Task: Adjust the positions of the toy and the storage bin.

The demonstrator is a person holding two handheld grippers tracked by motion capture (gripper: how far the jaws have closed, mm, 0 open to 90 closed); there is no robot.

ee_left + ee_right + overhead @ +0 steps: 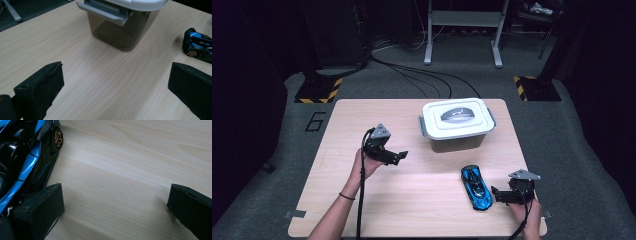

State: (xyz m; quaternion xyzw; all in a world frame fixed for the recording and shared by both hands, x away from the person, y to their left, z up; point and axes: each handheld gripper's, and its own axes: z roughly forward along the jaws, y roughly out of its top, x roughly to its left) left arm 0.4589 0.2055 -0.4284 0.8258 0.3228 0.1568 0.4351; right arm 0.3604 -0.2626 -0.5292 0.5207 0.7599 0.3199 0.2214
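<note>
Bare counter (412,195) is left open across the middle and the whole near-left part, so a wide lane is offered between the left gripper (402,155) and the toy car (476,187). The far side is blocked by the lidded box (457,123), around which free strips are kept on both flanks. The right gripper (495,193), with jaws spread, is crowded by the car just beside its left jaw; open wood is seen between its jaws.

The left gripper (398,156) is held above the table by the left hand (368,162), with its jaws spread wide and nothing between them. The right gripper (496,194) is held low by the right hand (526,210), its jaws also spread wide.
</note>
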